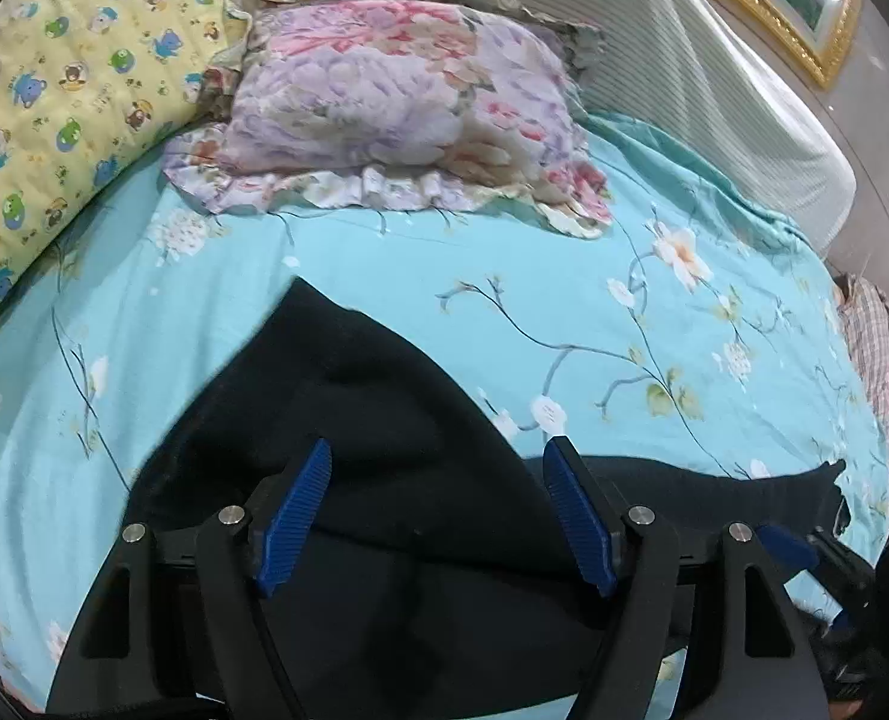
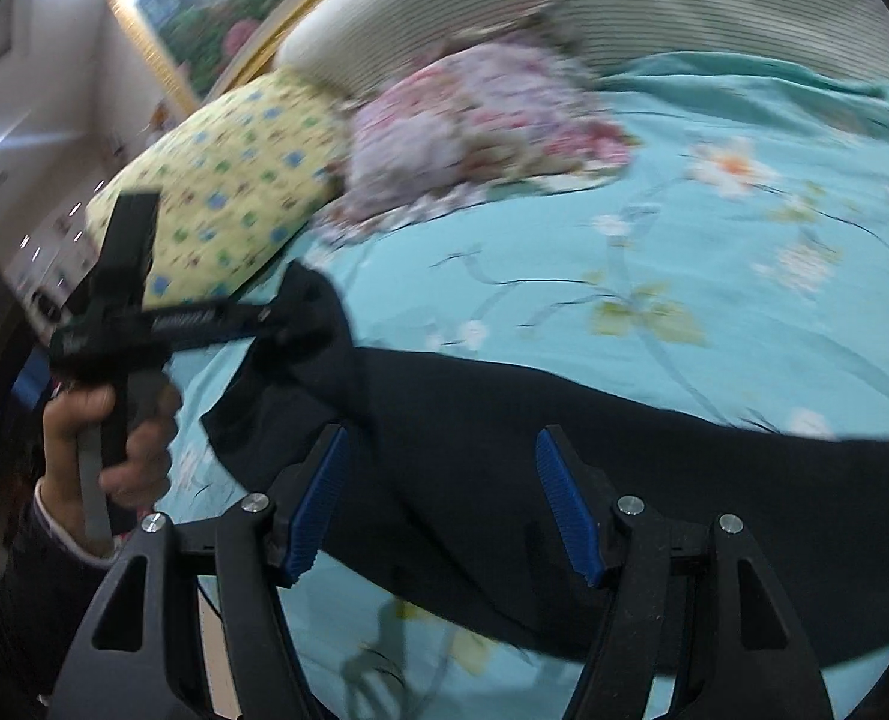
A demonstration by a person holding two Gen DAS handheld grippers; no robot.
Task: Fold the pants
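Dark navy pants [image 1: 384,420] lie on a light blue floral bed sheet [image 1: 504,276], one leg stretching to the right [image 1: 744,486]. My left gripper [image 1: 438,456] is open, its blue pads [image 1: 309,480] just above the pants' wide end. In the right wrist view the pants [image 2: 564,438] run across the sheet [image 2: 684,276]. My right gripper [image 2: 441,450] is open over them. The left gripper also shows in the right wrist view [image 2: 300,330], held by a hand [image 2: 114,450] over the pants' left end.
A floral pillow [image 1: 396,102] and a yellow cartoon-print pillow [image 1: 66,78] lie at the head of the bed before a striped headboard [image 1: 654,60]. A plaid cloth [image 1: 870,336] lies at the right bed edge. A gold-framed picture [image 1: 792,6] hangs on the wall.
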